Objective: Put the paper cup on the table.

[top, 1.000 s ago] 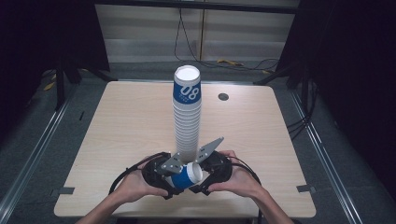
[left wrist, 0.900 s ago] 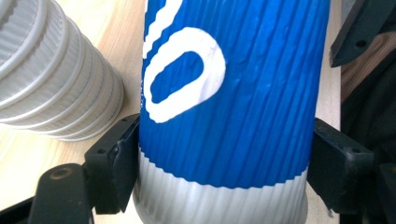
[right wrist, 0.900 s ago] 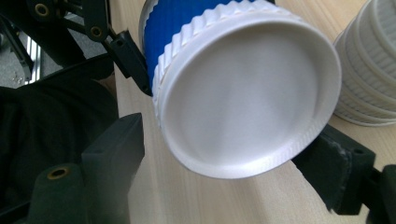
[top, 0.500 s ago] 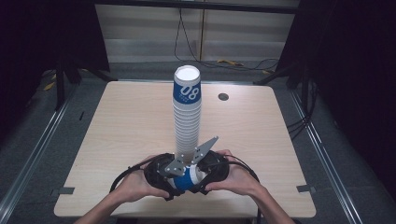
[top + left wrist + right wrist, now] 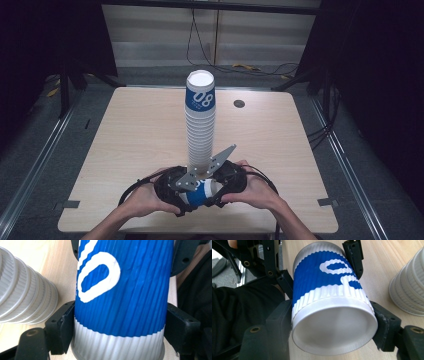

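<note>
A blue and white ribbed paper cup (image 5: 202, 192) lies on its side just above the table's front edge, held between both grippers. My left gripper (image 5: 120, 327) has its pads pressed on the cup's sides. Its jaws have just eased open slightly and still grip. My right gripper (image 5: 332, 325) clamps the cup (image 5: 329, 290) at its closed white end, and its jaws have just been closing onto it. In the high view the left gripper (image 5: 172, 187) and right gripper (image 5: 227, 180) face each other. A tall stack of upturned cups (image 5: 200, 125) stands right behind them.
The wooden table (image 5: 125, 140) has a small dark disc (image 5: 239, 103) at the back right. The stack's lower cups (image 5: 25, 297) sit close to the left of the held cup. Dark floor and cables surround the table.
The right gripper's jaws have closed round the cup, and less of the cup's white end shows than a second ago. Both hands have stayed where they were.
</note>
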The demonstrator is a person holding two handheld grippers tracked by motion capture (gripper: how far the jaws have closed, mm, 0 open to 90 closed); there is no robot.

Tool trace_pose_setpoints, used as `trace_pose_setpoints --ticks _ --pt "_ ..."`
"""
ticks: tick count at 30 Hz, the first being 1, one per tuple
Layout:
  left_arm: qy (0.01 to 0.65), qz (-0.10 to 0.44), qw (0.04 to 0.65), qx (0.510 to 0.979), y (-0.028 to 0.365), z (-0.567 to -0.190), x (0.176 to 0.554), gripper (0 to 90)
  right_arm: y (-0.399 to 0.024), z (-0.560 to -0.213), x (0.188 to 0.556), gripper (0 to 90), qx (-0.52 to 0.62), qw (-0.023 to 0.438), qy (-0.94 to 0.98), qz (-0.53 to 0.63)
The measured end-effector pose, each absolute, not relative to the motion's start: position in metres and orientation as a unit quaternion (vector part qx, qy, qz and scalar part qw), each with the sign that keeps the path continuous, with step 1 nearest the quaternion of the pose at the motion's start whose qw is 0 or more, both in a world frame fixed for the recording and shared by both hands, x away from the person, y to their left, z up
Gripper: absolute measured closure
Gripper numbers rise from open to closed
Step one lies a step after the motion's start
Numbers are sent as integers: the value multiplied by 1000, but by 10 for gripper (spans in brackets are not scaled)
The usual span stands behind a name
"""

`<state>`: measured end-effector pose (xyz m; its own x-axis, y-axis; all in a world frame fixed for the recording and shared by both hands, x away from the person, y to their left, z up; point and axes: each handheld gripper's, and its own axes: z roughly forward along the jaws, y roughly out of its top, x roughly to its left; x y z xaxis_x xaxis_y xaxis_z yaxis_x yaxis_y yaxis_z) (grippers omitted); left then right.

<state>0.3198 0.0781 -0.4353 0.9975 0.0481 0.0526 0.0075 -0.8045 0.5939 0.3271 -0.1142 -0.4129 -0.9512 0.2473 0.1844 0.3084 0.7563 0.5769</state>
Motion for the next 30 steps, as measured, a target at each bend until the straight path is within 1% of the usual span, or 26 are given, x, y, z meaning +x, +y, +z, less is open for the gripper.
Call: trace_pose_setpoints --ticks 3,8,10,15,30 --pt "15 25 313 949 80 -437 320 194 -114 -413 326 285 -148 49 -936 -316" --pt "18 26 336 941 83 -441 321 183 -114 -415 325 287 -151 49 -935 -316" --pt "19 25 334 942 84 -440 321 180 -115 -415 326 287 -149 48 -935 -319" --pt "40 18 370 928 89 -436 325 157 -117 -415 325 287 -151 40 -938 -310" --pt "85 20 447 890 107 -426 333 158 -135 -415 326 285 -187 21 -926 -328"
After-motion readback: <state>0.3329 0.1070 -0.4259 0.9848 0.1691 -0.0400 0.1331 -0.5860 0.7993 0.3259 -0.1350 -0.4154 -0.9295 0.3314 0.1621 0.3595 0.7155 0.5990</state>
